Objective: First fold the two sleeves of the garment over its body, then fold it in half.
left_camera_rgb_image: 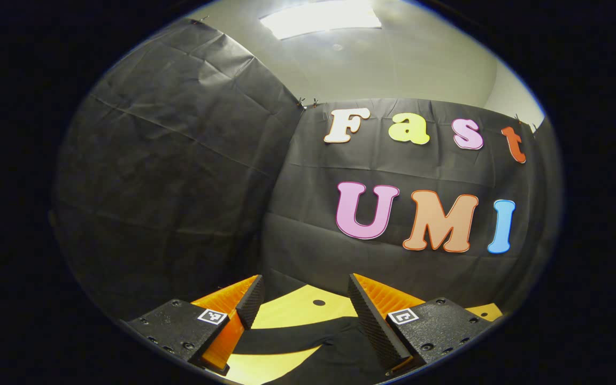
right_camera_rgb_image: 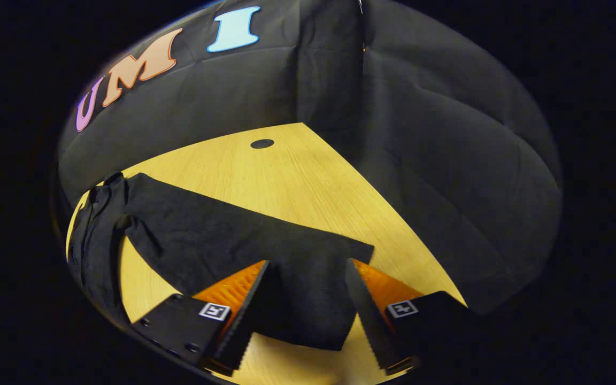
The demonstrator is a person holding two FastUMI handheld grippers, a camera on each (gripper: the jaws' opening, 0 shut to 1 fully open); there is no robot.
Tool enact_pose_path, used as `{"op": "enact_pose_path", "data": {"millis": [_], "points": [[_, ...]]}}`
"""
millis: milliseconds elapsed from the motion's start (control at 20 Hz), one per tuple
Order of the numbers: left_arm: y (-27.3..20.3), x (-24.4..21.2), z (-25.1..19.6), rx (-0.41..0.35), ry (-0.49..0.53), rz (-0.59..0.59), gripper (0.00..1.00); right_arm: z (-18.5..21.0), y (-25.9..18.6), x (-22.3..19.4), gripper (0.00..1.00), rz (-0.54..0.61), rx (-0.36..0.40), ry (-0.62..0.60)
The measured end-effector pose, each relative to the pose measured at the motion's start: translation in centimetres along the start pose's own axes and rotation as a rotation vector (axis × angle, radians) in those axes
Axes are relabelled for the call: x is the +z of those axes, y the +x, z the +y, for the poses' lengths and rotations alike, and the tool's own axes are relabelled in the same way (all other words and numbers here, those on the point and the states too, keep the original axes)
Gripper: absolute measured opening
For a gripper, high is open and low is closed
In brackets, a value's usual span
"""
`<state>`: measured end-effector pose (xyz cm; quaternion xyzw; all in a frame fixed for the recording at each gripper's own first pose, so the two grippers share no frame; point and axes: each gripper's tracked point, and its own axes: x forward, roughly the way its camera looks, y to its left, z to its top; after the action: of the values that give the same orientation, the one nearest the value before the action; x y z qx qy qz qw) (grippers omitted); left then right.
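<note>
The black garment (right_camera_rgb_image: 217,240) lies spread on the yellow wooden table (right_camera_rgb_image: 297,176), one sleeve end reaching between and beneath the parted fingers of the right gripper (right_camera_rgb_image: 306,278), which seems to hover just above it without pinching. The left gripper (left_camera_rgb_image: 304,294), jaws also apart and empty, points over the cloth's dark edge toward the booth wall (left_camera_rgb_image: 179,187).

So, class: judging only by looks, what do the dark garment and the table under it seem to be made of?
Garment: soft, matte black knit fabric, probably cotton jersey; it lies limp, wrinkles, and bunches at one end without shine.
Table: light yellowish wood or wood-look laminate, smooth with a slight sheen; fine straight grain lines run along it. Solid wood or veneer cannot be told apart here.
</note>
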<state>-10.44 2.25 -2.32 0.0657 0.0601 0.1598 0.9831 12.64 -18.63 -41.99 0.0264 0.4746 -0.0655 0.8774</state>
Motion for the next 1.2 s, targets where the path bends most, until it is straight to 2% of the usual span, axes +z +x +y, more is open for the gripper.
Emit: {"op": "enact_pose_path", "data": {"millis": [50,100,150,200,250,300,350,400,450,500,650,800,1050,1200], "points": [[0.0,-0.2,-0.3,-0.005,-0.008,0.005,0.92,0.6,0.1,0.1,0.77,-0.002,0.007,-0.006],[-0.2,-0.5,-0.4,-0.008,-0.009,0.009,0.92,1.1,0.2,0.3,0.74,-0.005,0.012,-0.011],[-0.2,-0.6,-0.5,-0.009,-0.005,0.012,0.93,1.5,0.0,0.4,0.62,-0.008,0.020,-0.016],[-0.3,-0.8,-0.5,-0.010,0.000,0.014,0.92,1.9,0.0,0.5,0.59,-0.007,0.028,-0.020],[-0.3,-0.9,-0.7,-0.011,0.002,0.016,0.92,2.2,0.1,0.6,0.48,-0.014,0.034,-0.026],[-0.3,-1.2,-0.9,-0.014,-0.001,0.020,0.92,2.3,0.0,0.6,0.46,-0.011,0.048,-0.029],[-0.5,-1.3,-1.1,-0.018,-0.006,0.027,0.92,2.5,0.0,0.4,0.32,-0.012,0.054,-0.030],[-0.6,-1.5,-1.3,-0.022,-0.007,0.033,0.92,2.8,0.1,0.5,0.27,-0.011,0.068,-0.026],[-0.6,-1.5,-1.4,-0.023,-0.001,0.035,0.92,2.9,0.2,0.3,0.17,-0.005,0.068,-0.017],[-0.7,-1.5,-1.4,-0.023,0.009,0.033,0.93,2.9,0.1,0.6,0.13,-0.007,0.069,-0.010],[-0.1,-1.6,-1.6,-0.039,0.048,0.051,0.92,2.8,0.0,0.5,0.05,0.007,0.056,0.032],[0.7,-1.1,-1.5,-0.052,0.055,0.032,0.93,3.2,-0.9,1.2,0.06,0.001,0.026,0.034],[1.9,-3.2,-0.3,-0.093,0.045,0.072,0.92,5.4,-4.3,6.5,0.03,-0.125,0.010,0.004],[3.0,-3.8,1.9,-0.108,0.021,0.082,0.92,9.0,-6.9,10.6,0.05,-0.207,0.018,0.013]]}}
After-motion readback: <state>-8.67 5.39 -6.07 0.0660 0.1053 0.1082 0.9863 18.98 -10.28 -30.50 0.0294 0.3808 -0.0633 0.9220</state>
